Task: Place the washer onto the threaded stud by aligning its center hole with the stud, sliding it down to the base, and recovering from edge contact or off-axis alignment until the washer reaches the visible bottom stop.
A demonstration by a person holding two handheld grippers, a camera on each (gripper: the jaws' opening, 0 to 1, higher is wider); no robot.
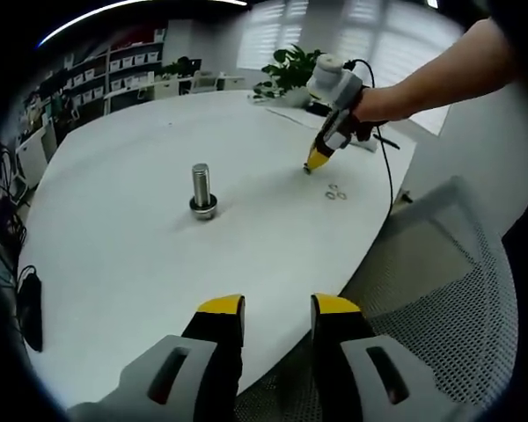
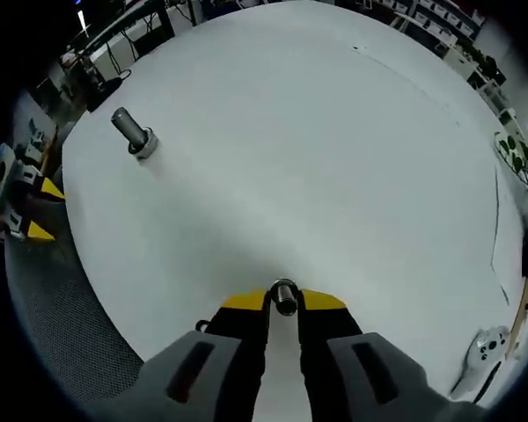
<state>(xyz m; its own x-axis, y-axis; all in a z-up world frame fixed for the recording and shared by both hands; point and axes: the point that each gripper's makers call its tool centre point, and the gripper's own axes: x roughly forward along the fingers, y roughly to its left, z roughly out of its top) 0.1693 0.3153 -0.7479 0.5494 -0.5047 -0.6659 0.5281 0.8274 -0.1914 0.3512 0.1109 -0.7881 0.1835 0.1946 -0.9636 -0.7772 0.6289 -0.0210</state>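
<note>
While the stud (image 1: 202, 190) stands upright on the white table (image 1: 141, 264), washers already at its base, the right gripper (image 2: 284, 301) pinches a washer (image 2: 284, 295) well away from it. At five o'clock, the left gripper (image 1: 277, 315) hangs released. Two spare washers (image 1: 336, 192) lie at three o'clock.

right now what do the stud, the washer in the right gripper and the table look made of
Stud: looks like metal, grey with a dull sheen and a bright streak down its side.
Washer: likely metal too, a small grey shiny ring pinched in the right gripper.
Table: smooth matte white top, perhaps laminate or painted board; the look leaves it open.
</note>
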